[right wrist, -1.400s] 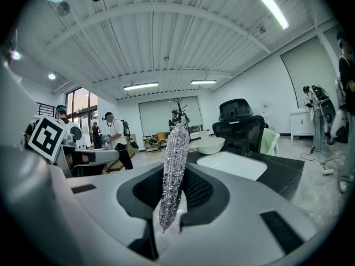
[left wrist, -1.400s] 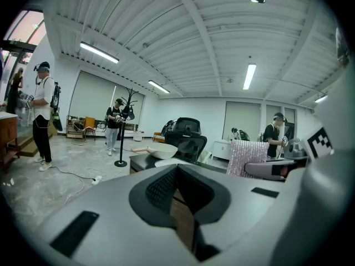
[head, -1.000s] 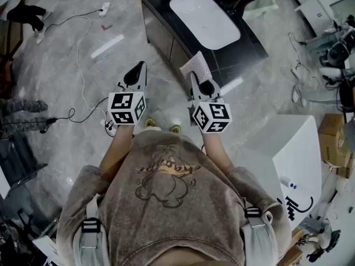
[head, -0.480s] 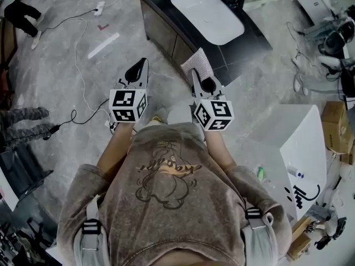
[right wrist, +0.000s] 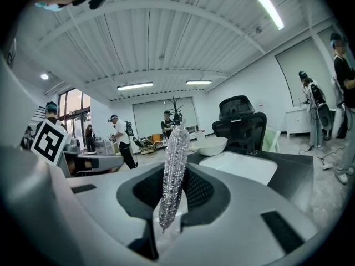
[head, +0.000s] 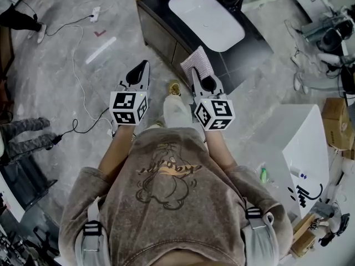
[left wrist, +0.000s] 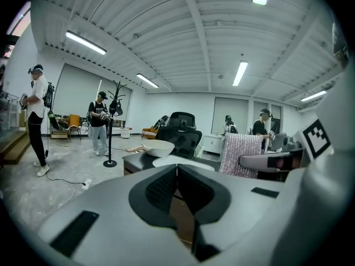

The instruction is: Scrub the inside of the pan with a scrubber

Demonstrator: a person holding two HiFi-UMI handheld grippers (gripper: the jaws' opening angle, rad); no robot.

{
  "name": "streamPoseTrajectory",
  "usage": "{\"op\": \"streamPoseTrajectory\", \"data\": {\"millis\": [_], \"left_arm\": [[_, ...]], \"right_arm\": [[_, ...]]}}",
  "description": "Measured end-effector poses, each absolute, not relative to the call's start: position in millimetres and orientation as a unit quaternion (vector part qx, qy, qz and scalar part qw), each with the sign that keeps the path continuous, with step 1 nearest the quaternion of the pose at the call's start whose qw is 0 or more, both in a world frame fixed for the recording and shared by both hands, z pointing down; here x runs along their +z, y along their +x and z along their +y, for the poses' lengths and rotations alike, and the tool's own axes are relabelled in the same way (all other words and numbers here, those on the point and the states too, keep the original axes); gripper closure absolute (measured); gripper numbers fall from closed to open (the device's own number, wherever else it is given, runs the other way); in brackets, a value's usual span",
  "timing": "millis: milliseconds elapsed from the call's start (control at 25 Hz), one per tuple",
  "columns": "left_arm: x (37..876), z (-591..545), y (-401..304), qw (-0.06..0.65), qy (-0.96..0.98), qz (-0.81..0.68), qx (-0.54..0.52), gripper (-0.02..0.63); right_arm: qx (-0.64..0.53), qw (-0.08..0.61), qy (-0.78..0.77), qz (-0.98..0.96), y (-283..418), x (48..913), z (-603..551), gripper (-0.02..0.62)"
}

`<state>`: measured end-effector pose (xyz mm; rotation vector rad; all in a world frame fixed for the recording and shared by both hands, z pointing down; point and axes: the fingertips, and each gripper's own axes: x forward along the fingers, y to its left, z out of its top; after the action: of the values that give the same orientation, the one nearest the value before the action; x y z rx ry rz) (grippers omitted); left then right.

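Right gripper (right wrist: 173, 190) jaws pinch the scrubber (right wrist: 175, 148) upright, edge-on, probably ready for scrubbing. Left gripper (left wrist: 177, 173) jaws closed and empty, probably kept free for steadying. Both short of the tabletop (head: 255, 37).

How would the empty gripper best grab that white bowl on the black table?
Likely by its thin rim, on its near side, from above, with one jaw inside and one outside: the upright white bowl looks too wide to span. The left gripper, shut and empty, must open first; the right gripper is shut on the sparkly silver scrubber.
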<state>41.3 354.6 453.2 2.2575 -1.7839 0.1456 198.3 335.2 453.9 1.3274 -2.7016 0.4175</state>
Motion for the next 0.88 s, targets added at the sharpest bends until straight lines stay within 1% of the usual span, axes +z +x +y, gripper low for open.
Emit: {"op": "streamPoseTrajectory", "data": {"millis": [520, 880], "left_arm": [[452, 250, 10, 0.132, 0.780, -0.610, 0.050, 0.589], [435, 170, -3, 0.132, 0.780, -0.610, 0.048, 0.588]], "right_arm": [[0.142, 0.063, 0.427, -0.891, 168, 456, 228, 0.511], [0.147, 0.061, 0.404, -0.901, 145, 443, 144, 0.511]]}}
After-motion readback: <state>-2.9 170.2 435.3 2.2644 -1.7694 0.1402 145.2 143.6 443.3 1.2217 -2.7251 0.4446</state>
